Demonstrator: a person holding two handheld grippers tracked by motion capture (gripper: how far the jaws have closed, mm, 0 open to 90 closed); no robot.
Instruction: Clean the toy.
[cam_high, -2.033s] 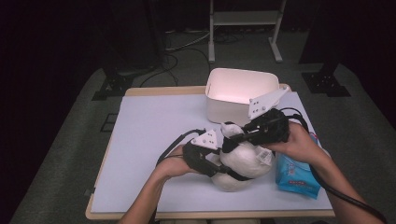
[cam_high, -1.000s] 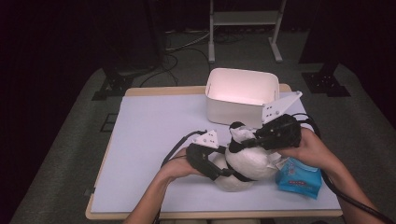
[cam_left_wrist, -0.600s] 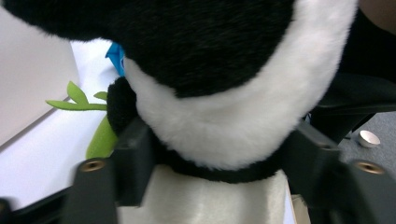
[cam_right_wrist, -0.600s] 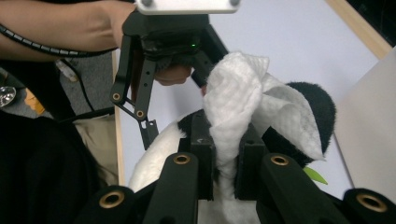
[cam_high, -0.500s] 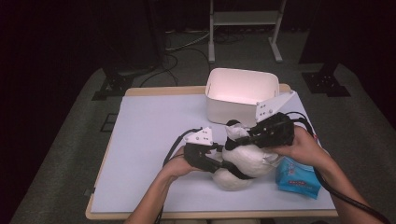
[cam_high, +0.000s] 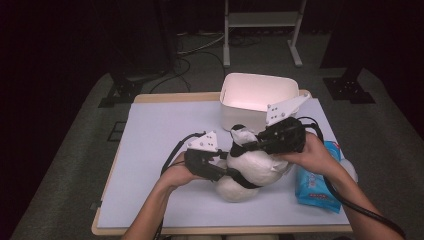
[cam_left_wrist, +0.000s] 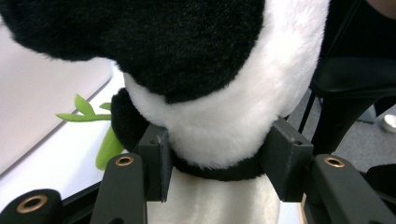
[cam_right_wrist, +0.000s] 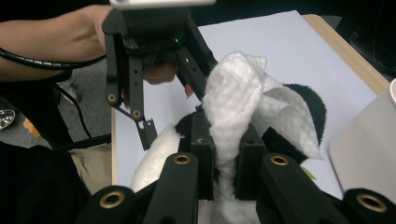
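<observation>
Now, by item
Panda toy: black-and-white plush lying on the white table cover, just in front of the white bin, between the two hands
Panda in the left gripper view: white fur with a black band, squeezed between the two jaw pads; green leaf piece beside it on the cover
Left gripper: at the panda's left side, jaws just been closing, now pressed into the plush on both flanks, clamped on it
Left hand: wrapped round the gripper body, left of the panda, grey plate on top
Right gripper: above the panda's head end, reaching in from the panda's right, jaws drawn close together on a white wipe
Wipe: crumpled white sheet pinched between the right jaws, standing up out of them and draping toward the panda's black ear; touching the panda's head
Wipe in the high view: small white tuft on top of the panda, just in front of the bin
Right hand: on the panda's right, holding its gripper level, cable trailing back past the forearm
White bin: open-topped, directly behind the panda, at the table's far edge
Wipes pack: blue packet flat on the cover, just right of the panda, partly under the right forearm
Table: white cover over a wooden edge, bare to the panda's left
</observation>
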